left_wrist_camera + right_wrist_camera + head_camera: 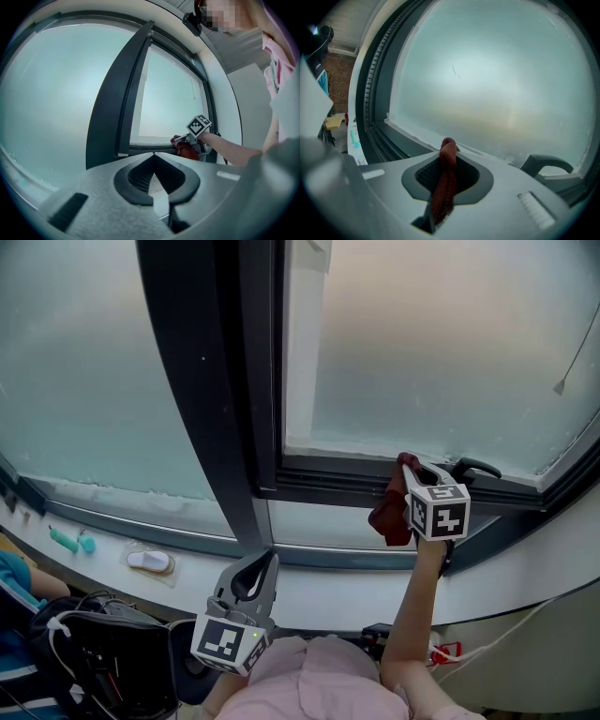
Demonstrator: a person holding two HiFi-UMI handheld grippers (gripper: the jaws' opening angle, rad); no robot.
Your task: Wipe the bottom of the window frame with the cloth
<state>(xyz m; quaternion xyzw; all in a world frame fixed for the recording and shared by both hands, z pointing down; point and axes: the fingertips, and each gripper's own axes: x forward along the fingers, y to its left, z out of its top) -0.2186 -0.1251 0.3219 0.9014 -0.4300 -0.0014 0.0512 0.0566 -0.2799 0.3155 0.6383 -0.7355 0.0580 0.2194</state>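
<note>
A dark red cloth (391,509) is pinched in my right gripper (410,465), which is shut on it and held against the bottom rail of the dark window frame (356,476). Seen from the right gripper view, the cloth (444,180) runs up between the jaws and pokes out past the tips, close to the frosted pane. My left gripper (251,576) hangs low near my body, away from the frame, its jaws together with nothing between them. In the left gripper view the right gripper (180,140) and the cloth (188,150) show at the frame's bottom edge.
A black window handle (476,466) sits on the rail just right of the right gripper. The white sill (309,596) carries a teal item (68,541) and a small white object (149,561) at the left. A black bag with cables (89,652) lies lower left.
</note>
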